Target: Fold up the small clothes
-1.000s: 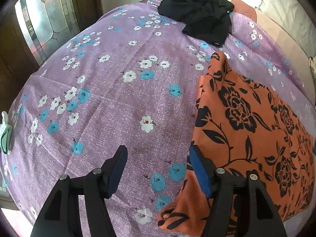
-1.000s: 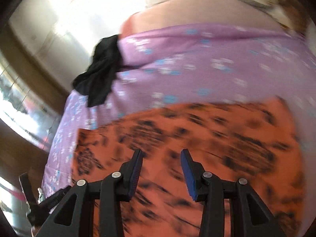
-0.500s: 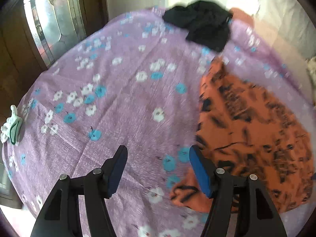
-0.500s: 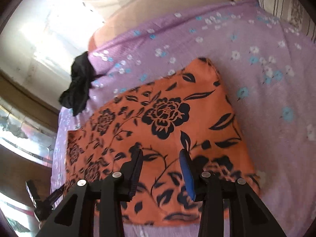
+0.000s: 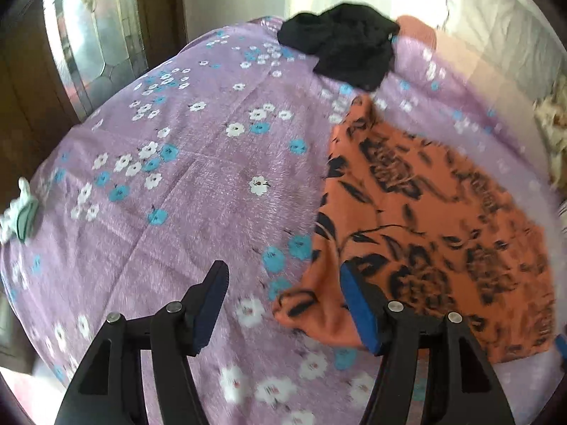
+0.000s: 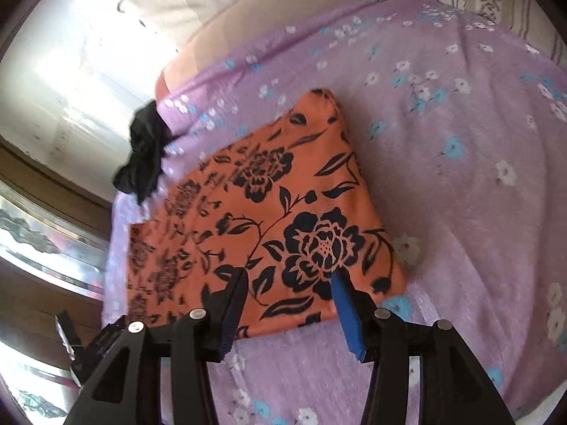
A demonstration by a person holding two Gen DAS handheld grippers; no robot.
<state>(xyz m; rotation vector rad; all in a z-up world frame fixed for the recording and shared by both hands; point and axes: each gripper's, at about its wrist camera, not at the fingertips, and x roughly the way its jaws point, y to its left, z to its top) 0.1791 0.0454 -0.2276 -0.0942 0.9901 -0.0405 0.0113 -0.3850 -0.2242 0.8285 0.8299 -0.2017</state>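
I see both my left hand-held gripper (image 5: 283, 304) and right hand-held gripper (image 6: 288, 306) released, empty, above the orange floral garment (image 6: 283, 212) on the bed (image 6: 460, 177).

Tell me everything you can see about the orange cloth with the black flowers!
The orange cloth is thin, soft-looking fabric printed with big black flowers, leaves and curling stems. It lies spread almost flat on the purple flowery bedspread, roughly four-sided, with its near left corner rumpled up a little. A crumpled black garment sits just beyond its far corner. Both grippers hover at its near edge with jaws open, and neither grips it.
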